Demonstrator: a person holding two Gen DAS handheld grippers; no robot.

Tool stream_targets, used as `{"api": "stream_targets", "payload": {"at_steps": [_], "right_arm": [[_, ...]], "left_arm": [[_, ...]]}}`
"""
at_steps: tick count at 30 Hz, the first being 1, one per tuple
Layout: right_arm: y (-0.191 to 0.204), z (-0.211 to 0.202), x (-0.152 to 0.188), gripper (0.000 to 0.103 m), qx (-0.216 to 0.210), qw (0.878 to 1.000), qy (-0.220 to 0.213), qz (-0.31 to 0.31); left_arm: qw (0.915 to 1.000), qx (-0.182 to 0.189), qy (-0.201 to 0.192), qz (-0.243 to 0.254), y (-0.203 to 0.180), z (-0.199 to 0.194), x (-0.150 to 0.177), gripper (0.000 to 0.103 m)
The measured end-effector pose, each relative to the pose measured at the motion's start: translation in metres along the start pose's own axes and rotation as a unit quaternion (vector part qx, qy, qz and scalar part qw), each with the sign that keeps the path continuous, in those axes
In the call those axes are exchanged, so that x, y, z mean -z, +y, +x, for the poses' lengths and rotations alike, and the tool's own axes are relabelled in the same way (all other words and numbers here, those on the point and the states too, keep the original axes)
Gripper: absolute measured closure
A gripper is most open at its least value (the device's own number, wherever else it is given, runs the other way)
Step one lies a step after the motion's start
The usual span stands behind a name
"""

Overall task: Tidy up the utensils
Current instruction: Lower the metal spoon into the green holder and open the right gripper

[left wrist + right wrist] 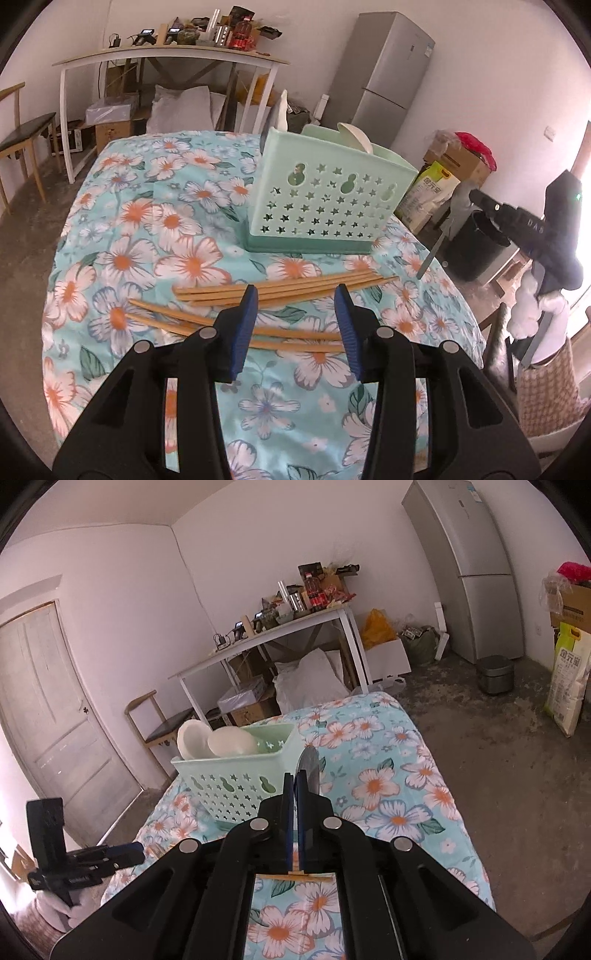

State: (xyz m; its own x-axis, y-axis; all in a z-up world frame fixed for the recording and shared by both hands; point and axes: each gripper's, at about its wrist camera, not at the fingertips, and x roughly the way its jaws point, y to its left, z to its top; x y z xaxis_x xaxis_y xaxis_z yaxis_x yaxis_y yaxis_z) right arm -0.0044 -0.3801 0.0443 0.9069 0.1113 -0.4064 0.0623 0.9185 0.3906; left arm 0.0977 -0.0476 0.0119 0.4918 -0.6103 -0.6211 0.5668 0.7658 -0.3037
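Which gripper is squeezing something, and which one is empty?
The right gripper is squeezing a metal spoon, its jaws shut tight on the handle. The left gripper is empty, jaws apart above the wooden chopsticks on the flowery tablecloth.

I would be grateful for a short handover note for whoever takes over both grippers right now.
Left gripper: open, empty, above the chopsticks loose on the table.
Right gripper: shut on a metal spoon, near the basket.
Done: two white bowls are in the basket.
Left: spoon and all chopsticks into the basket.
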Motion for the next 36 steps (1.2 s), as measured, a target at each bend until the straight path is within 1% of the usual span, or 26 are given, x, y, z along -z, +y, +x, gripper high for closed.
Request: {"api": "stream_targets", "payload": {"at_steps": [4,7,11,17,19,22,24,26,29,30,32,33,36], "right_arm": [[0.003,-0.002,-0.005,0.101,0.000,1.000,0.001,-0.001],[0.006,-0.007,-0.013,0.101,-0.007,1.000,-0.008,-0.004],[0.020,-0.018,-0.037,0.101,-0.019,0.999,-0.032,-0.021],[0.051,-0.032,-0.087,0.101,-0.062,0.993,-0.084,-0.056],[0.063,-0.031,-0.103,0.101,-0.079,0.990,-0.097,-0.066],[0.078,-0.018,-0.115,0.101,-0.092,0.987,-0.105,-0.084],[0.083,-0.002,-0.118,0.101,-0.102,0.986,-0.098,-0.087],[0.085,0.019,-0.115,0.101,-0.101,0.987,-0.086,-0.092],[0.081,0.047,-0.105,0.101,-0.085,0.990,-0.062,-0.097],[0.076,0.060,-0.098,0.101,-0.078,0.991,-0.044,-0.097],[0.070,0.073,-0.090,0.099,-0.068,0.993,-0.019,-0.094],[0.066,0.081,-0.084,0.099,-0.055,0.994,-0.002,-0.093],[0.058,0.080,-0.079,0.099,-0.049,0.995,0.004,-0.082]], "left_arm": [[0.9999,0.012,0.002,-0.009,0.002,0.004,0.005,0.062],[1.0000,0.008,0.003,-0.003,0.002,0.006,0.009,0.062],[0.9999,0.006,0.010,-0.001,0.004,0.012,0.015,0.062],[0.9998,0.006,0.020,-0.007,0.008,0.021,0.026,0.062],[0.9997,0.005,0.022,-0.008,0.009,0.023,0.029,0.062],[0.9995,0.006,0.028,-0.014,0.011,0.027,0.034,0.062],[0.9994,0.005,0.032,-0.017,0.012,0.030,0.037,0.062],[0.9993,0.005,0.033,-0.019,0.014,0.031,0.039,0.062],[0.9991,0.005,0.035,-0.021,0.016,0.031,0.041,0.062],[0.9991,0.005,0.036,-0.022,0.016,0.032,0.042,0.062],[0.9991,0.005,0.036,-0.022,0.016,0.032,0.043,0.062],[0.9991,0.005,0.037,-0.022,0.017,0.032,0.044,0.062],[0.9989,0.005,0.039,-0.025,0.019,0.034,0.046,0.061]]}}
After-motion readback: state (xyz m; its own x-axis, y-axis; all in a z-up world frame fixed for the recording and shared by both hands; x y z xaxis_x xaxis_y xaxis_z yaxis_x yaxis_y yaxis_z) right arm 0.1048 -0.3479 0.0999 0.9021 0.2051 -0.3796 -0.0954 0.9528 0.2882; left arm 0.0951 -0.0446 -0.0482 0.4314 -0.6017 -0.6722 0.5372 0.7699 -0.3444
